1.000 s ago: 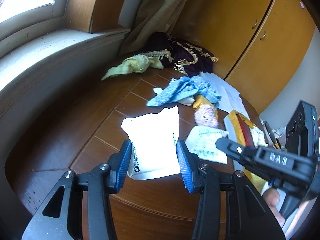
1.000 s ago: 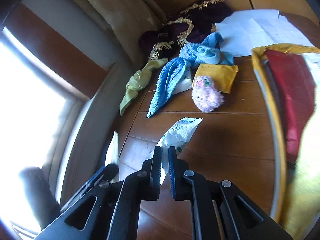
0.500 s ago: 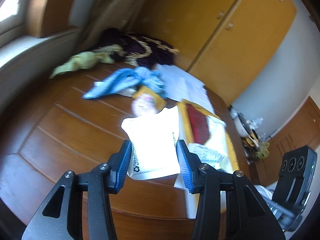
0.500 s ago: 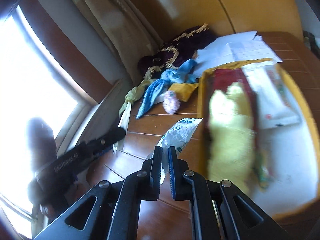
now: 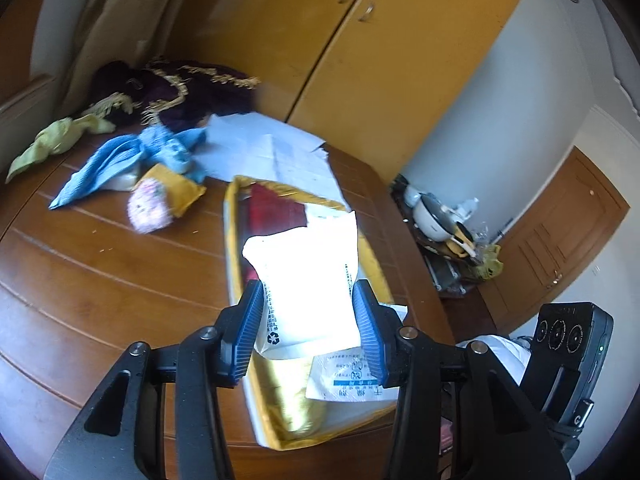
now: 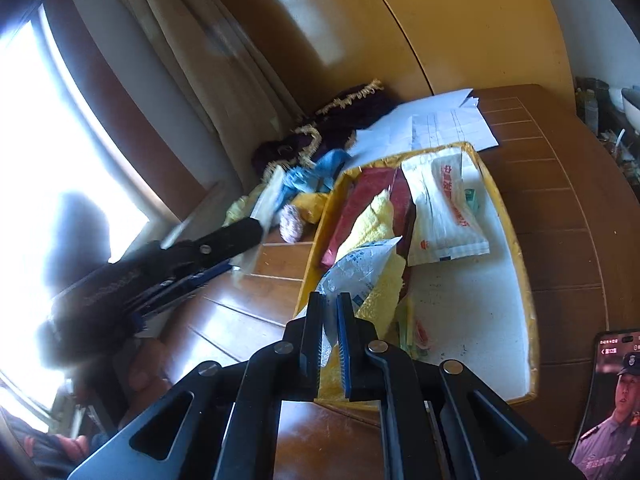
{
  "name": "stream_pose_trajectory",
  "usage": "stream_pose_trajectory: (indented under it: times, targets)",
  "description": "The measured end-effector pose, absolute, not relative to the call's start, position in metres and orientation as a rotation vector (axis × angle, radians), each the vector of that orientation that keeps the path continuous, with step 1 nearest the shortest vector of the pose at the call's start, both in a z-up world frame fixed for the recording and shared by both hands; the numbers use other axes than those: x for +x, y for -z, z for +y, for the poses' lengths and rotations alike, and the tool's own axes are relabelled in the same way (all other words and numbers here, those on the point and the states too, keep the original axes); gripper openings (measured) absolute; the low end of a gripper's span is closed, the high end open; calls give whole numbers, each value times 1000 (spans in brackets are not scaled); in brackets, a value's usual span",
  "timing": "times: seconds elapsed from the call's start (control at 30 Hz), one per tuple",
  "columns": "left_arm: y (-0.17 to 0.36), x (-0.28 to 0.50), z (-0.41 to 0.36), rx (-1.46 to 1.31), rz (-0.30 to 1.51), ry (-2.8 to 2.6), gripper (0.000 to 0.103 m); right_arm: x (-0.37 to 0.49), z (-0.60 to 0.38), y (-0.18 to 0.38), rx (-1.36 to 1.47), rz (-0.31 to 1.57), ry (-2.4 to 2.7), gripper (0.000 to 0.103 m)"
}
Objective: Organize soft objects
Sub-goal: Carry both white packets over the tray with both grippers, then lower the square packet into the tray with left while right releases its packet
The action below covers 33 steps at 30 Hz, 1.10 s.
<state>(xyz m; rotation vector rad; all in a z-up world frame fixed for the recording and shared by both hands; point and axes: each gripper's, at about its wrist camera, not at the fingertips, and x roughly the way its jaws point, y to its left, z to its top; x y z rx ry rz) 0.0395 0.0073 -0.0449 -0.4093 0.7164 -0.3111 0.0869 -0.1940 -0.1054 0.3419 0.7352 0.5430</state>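
My left gripper (image 5: 308, 316) is shut on a white soft packet (image 5: 308, 280) and holds it over the near end of the yellow-rimmed box (image 5: 230, 240). My right gripper (image 6: 329, 320) is shut on a crinkled white-and-blue packet (image 6: 356, 268), held over the same box (image 6: 516, 248) near its left rim. Inside the box lie a yellow towel (image 6: 376, 220), a red item (image 6: 362, 196) and a white tissue pack (image 6: 444, 208). On the wooden table (image 5: 100, 272) behind rest a pink plush ball (image 5: 148, 208), a blue towel (image 5: 120, 160) and a green cloth (image 5: 52, 140).
A dark purple fringed cloth (image 5: 180, 88) and loose paper sheets (image 5: 272, 148) lie at the back by the yellow cupboard (image 5: 360, 60). A phone (image 6: 604, 400) with a lit screen stands at the table's right edge. A curtain (image 6: 200, 60) hangs by the window.
Both grippers have swung right from the bare tabletop to above the box, each carrying its packet. The left gripper now shows beside the right one's view.
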Motion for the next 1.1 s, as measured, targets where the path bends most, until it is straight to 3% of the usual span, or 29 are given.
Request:
stream_pose_trajectory:
  times: [0.2,0.67,0.93,1.1]
  targets:
    - [42,43,-16,-391,734,366,44,80,-215,95,293,696,-430,8]
    - [86,78,-71,-316,887,415,44,107,-208,136,199,820,-292,7]
    - [90,73,-74,-271,848,411,46,116,-207,140,228,823,-299,12]
    - [91,75,-71,-294,849,441,54,115,-210,141,247,827,-288,14]
